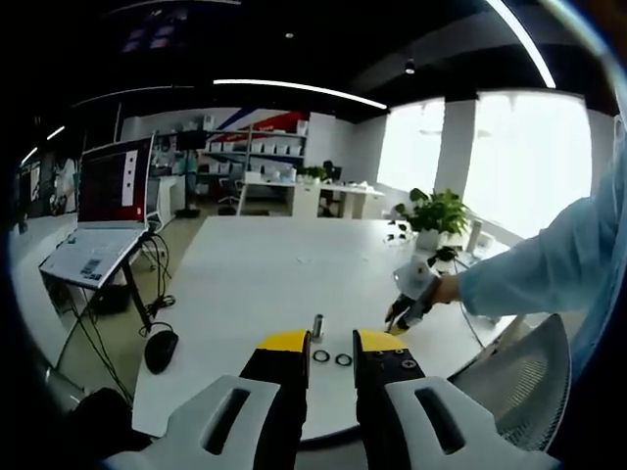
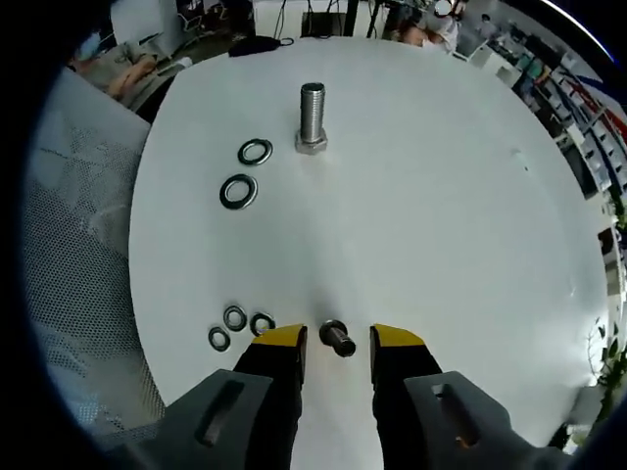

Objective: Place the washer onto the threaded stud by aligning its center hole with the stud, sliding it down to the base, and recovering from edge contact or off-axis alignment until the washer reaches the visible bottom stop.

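my right gripper [image 2: 337, 354] is spread open with nothing between its jaws, low over the tabletop [image 2: 441, 196]; a small bolt [image 2: 337, 338] lies in the gap at the bottom centre, head toward me. the stud [image 2: 312, 116] stands upright at top centre, long axis straight up off the tabletop, hex base down. two washers [image 2: 247, 172] lie flat just left of it, apart from it, holes facing up.

my worry: a flat washer gives the jaws little edge, so it may skid or flip. if it is carried tilted, its rim could catch the top threads and jam off-axis. i could also nudge the small bolt.

my left gripper [image 1: 320, 345] is open too, empty, with the stud [image 1: 317, 325] just beyond it.
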